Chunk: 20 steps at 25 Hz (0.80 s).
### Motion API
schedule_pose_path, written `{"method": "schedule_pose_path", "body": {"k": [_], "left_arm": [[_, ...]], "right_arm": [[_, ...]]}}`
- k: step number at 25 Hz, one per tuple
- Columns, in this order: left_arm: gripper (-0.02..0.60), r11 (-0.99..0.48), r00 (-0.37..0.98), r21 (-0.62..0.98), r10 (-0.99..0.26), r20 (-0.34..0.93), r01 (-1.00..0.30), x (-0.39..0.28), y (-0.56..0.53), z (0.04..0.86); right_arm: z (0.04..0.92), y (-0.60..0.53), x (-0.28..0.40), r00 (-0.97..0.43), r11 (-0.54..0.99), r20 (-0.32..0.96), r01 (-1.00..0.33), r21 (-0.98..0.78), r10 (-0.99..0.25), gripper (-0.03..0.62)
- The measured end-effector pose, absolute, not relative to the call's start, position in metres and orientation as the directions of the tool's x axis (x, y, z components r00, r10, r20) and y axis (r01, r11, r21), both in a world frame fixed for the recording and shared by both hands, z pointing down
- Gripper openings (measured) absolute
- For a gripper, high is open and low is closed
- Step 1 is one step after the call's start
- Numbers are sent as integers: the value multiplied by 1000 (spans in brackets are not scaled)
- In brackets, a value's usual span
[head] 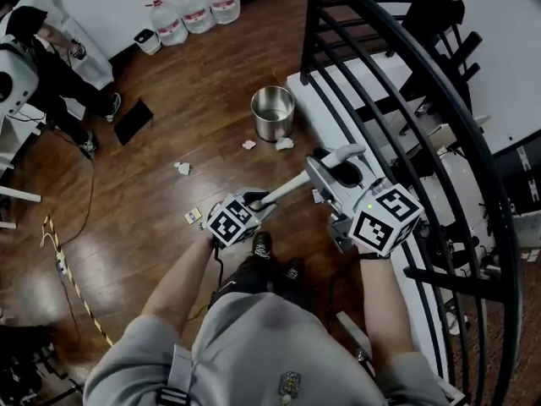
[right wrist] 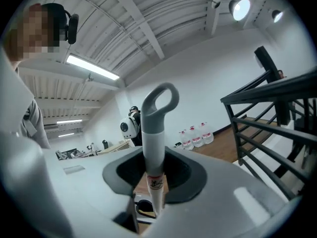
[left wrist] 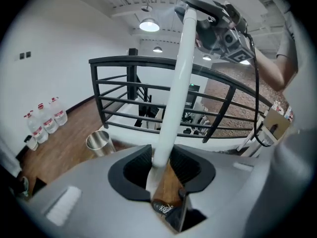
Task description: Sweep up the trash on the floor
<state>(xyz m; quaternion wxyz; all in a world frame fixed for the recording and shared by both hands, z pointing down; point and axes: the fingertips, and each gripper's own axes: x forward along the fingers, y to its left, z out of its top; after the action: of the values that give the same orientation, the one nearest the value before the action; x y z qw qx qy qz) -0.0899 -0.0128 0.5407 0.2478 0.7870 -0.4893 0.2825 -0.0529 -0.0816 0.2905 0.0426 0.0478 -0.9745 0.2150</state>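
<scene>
Nothing looks swept yet; paper scraps (head: 183,168) lie scattered on the floor (head: 211,74) just this side of the far metal bin (head: 272,112). The left gripper (left wrist: 161,163) clamps the white broom handle (head: 287,189) low down; the right gripper (right wrist: 154,171) is closed round its grey top end.

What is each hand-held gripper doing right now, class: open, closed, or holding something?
Left hand-held gripper: closed on the white handle.
Right hand-held gripper: closed on the same handle, just below its looped top.
</scene>
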Motion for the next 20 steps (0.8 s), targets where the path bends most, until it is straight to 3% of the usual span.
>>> {"method": "schedule_pose_path", "body": {"k": [8,14,20], "left_arm": [[124,-313,292,112,-620,729,-943,-206,93,589],[124,-358,362,170,-584,726,-918,-289,151,631],[124,-413,444,255,-468,764,-874,-358,204,697]], "right_arm": [[342,24,-166,-983,898,178,-39,-439,44,91],[381,83,-263,-965,897,261,-116,-427,0,91],[448,136,-346,-930,868,369,-187,-460,-5,91]]}}
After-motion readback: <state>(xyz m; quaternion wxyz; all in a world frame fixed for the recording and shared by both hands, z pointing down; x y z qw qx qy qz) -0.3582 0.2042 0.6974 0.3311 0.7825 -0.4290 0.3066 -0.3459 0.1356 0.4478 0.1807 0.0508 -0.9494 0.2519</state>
